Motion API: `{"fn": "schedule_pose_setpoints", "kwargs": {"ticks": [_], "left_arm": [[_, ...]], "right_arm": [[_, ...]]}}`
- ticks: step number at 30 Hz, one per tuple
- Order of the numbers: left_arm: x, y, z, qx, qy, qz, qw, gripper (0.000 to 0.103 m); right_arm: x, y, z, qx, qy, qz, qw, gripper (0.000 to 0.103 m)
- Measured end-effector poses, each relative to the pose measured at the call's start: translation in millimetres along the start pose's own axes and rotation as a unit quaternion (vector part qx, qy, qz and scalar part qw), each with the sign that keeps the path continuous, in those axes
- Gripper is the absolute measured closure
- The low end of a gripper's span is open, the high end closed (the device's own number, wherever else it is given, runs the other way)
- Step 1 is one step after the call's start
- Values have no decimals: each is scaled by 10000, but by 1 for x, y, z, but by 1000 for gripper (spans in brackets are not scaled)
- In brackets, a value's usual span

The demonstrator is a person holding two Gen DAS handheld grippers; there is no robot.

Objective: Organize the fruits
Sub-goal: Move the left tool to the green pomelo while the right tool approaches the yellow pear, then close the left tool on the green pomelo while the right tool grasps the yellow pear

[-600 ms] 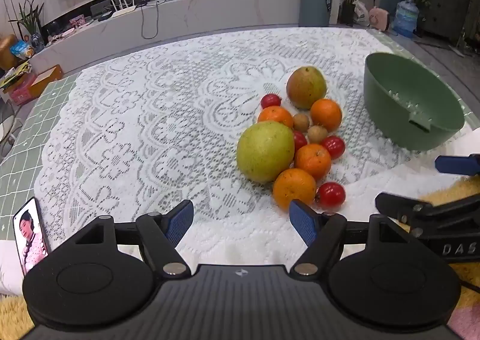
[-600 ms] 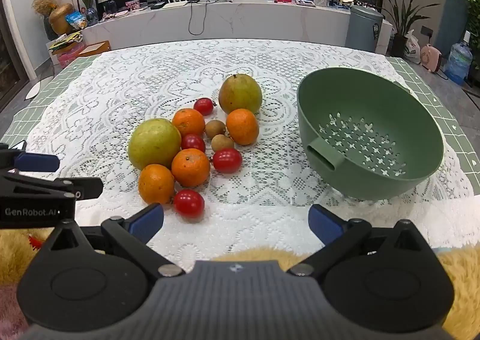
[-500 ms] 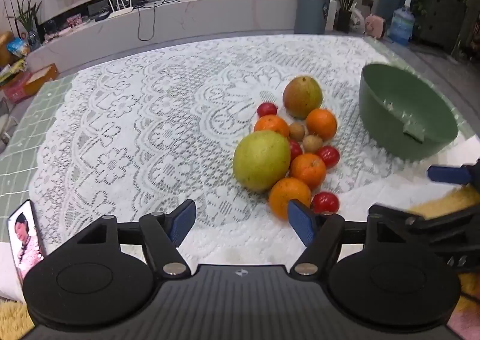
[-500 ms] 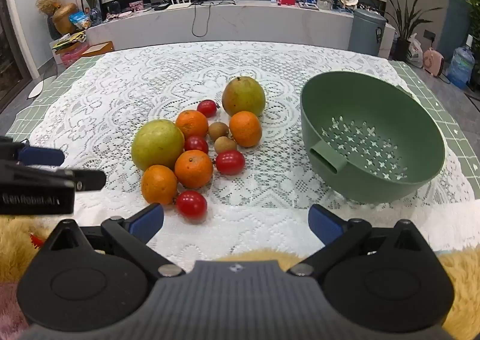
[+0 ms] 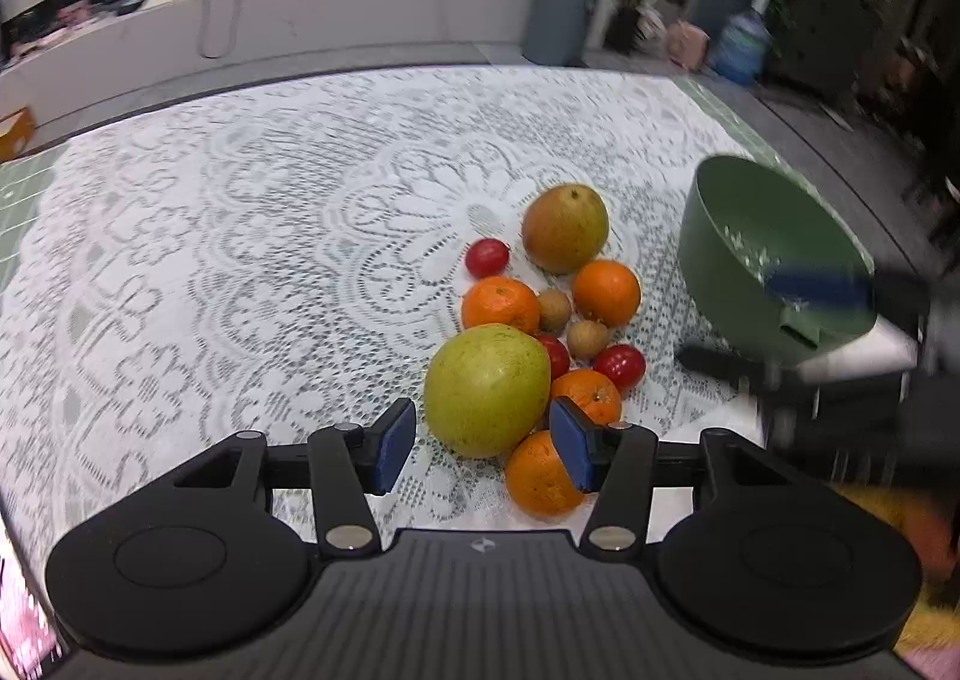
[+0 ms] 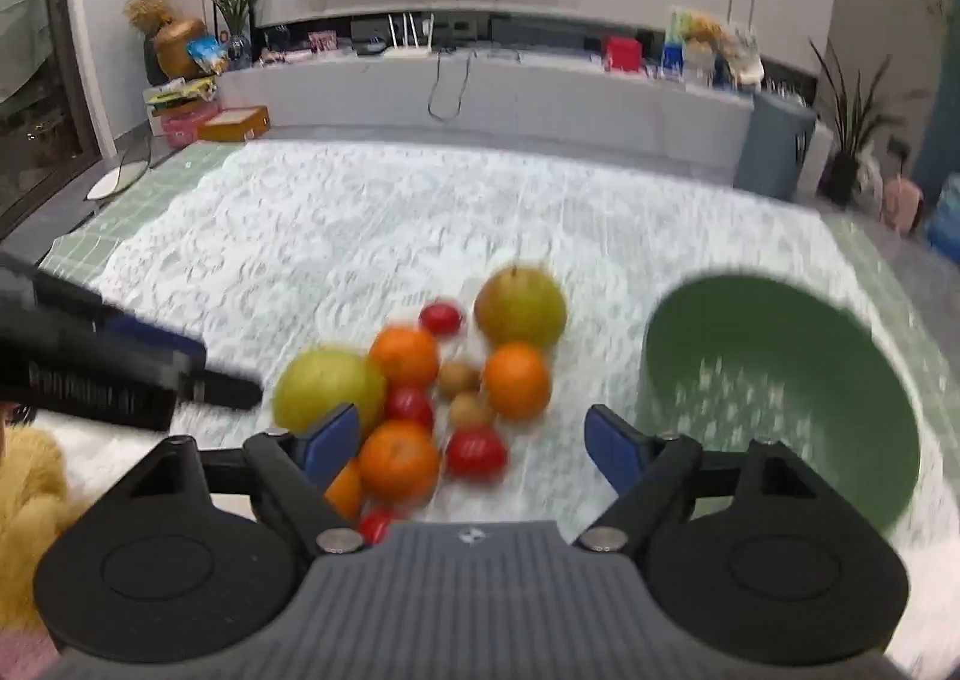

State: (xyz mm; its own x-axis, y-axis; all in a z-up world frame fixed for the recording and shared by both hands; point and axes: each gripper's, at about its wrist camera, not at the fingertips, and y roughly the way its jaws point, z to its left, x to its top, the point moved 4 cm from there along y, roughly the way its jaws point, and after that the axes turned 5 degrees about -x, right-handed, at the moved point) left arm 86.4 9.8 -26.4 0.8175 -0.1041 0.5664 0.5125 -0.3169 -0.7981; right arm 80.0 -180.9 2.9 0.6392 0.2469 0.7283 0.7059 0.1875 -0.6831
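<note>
A heap of fruit lies on the lace cloth: a big yellow-green fruit [image 5: 486, 389], a brownish pear [image 5: 564, 227], several oranges, red tomatoes and two small brown fruits [image 5: 588, 338]. My left gripper [image 5: 483, 449] is open, its blue pads on either side of the near end of the yellow-green fruit without touching it. My right gripper [image 6: 471, 443] is open above an orange [image 6: 399, 461] and a tomato [image 6: 477, 452]. A green colander bowl [image 6: 780, 380] stands to the right of the fruit. The right wrist view is blurred.
The white lace cloth [image 5: 240, 260] covers a green tiled table. A phone [image 5: 24, 620] lies at the near left corner, and yellow fluffy fabric [image 6: 30, 500] lines the near edge. A white cabinet and a grey bin [image 5: 561, 14] stand beyond the table.
Both grippers have moved forward to the fruit heap, which now sits between their fingers. Both pairs of jaws stand a little narrower than before. The fruit and bowl have not shifted.
</note>
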Motion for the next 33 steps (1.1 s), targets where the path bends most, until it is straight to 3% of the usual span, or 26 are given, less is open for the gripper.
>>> {"fn": "schedule_pose_setpoints", "kwargs": {"ticks": [5, 10, 19, 26, 33], "left_arm": [[4, 27, 1, -23, 165, 104, 9998, 27], [2, 47, 5, 13, 326, 259, 9991, 21], [5, 69, 12, -413, 131, 379, 9983, 21], [8, 75, 20, -647, -187, 429, 9968, 24], [8, 82, 27, -885, -540, 469, 9935, 26]], "right_arm": [[29, 35, -10, -119, -193, -6, 9997, 29], [43, 69, -5, -190, -549, 26, 9983, 31], [46, 118, 4, -458, -1091, 169, 9928, 32], [44, 137, 2, -443, -1063, 280, 9929, 32], [42, 150, -5, -354, -763, 482, 9953, 40]]}}
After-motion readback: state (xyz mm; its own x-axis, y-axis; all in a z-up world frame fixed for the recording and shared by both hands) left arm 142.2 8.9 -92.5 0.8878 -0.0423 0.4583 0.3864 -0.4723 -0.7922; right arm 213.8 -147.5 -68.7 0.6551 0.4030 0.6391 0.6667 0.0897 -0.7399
